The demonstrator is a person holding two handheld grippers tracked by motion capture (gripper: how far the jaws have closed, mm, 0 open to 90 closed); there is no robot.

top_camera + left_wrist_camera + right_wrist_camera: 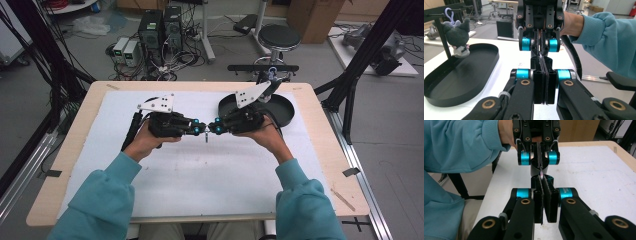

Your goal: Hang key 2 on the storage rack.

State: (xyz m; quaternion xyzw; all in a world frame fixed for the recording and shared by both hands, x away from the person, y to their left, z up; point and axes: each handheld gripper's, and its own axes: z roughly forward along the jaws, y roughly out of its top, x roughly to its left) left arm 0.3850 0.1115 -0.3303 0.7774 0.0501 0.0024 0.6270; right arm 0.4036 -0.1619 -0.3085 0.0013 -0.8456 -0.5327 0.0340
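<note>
White padding covers the wooden surface (pixel 75 145), and computers and a stool stand on the floor beyond it. Over the middle of the pad the left tool (pixel 200 129) and right tool (pixel 214 130) meet tip to tip, each with its jaws pressed together on a thin, small item (pixel 541 173) held between them; what it is cannot be told. A black oval tray (pixel 461 82) lies at the far right, with a dark plush toy (pixel 457 37) hanging from a stand over it.

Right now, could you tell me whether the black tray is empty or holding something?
Not empty: the black tray holds a post stand, and a grey plush toy hangs from it over the tray's far end. The rest of its floor is bare.
</note>
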